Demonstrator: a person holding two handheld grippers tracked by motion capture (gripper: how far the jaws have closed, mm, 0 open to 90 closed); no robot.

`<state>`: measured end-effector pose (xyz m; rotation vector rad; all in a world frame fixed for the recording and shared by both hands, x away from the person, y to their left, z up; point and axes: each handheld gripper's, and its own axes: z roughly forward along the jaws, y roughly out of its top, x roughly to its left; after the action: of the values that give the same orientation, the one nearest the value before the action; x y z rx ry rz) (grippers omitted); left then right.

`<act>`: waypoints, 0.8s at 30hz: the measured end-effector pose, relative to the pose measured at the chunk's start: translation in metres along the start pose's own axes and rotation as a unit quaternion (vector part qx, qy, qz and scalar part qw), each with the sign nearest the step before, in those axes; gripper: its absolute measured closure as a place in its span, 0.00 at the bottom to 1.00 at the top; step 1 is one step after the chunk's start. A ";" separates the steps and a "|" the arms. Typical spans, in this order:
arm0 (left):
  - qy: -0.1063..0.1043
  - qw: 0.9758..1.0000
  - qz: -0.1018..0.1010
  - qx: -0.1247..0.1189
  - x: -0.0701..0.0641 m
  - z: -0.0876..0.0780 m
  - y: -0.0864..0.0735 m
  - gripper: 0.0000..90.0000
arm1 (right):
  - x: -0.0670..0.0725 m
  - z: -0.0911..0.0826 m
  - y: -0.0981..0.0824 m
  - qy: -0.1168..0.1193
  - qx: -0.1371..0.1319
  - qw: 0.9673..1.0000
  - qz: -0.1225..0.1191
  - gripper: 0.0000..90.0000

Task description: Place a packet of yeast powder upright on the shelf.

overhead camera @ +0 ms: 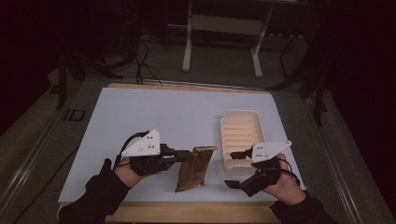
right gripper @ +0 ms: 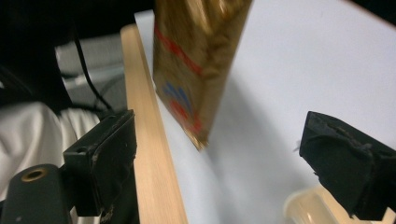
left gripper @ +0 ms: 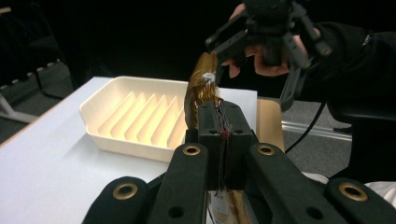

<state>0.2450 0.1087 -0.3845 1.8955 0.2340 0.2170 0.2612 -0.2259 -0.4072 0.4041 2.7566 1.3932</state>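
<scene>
A golden-brown snack packet [overhead camera: 195,169] with red and blue print hangs by its top edge from my left gripper [overhead camera: 186,155], which is shut on it near the table's front. In the left gripper view the jaws [left gripper: 219,111] pinch the packet's crimped end [left gripper: 201,84]. My right gripper [overhead camera: 233,169] stands open just right of the packet, in front of the tray. In the right gripper view its jaws [right gripper: 224,163] are spread wide, and the packet [right gripper: 196,70] hangs beyond them, clear of both pads, with its lower corner above the white tabletop.
A cream ribbed tray [overhead camera: 240,135] lies empty at the right of the white table [overhead camera: 154,112]; it is also in the left gripper view [left gripper: 135,116]. The table's wooden front edge [right gripper: 149,154] runs close under the right gripper. A metal stand [overhead camera: 224,28] stands on the floor beyond the table.
</scene>
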 end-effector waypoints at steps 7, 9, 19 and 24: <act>-0.018 1.000 0.006 -0.011 -0.006 0.000 0.006 0.99 | -0.004 0.008 0.012 0.014 0.059 0.998 -0.015 0.14; -0.018 1.000 0.010 -0.011 -0.007 0.001 0.007 0.99 | -0.005 0.009 0.016 0.014 0.062 0.998 -0.020 0.13; -0.031 0.999 0.010 -0.010 -0.010 0.004 0.008 0.99 | -0.001 0.003 0.042 0.028 0.114 0.992 -0.050 0.15; -0.035 0.999 0.010 -0.013 -0.010 0.006 0.009 0.99 | 0.000 -0.002 0.063 0.022 0.120 0.990 -0.066 0.16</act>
<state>0.2373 0.0972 -0.3783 1.8764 0.1643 0.1674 0.2750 -0.1918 -0.3558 0.1923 2.9351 1.0591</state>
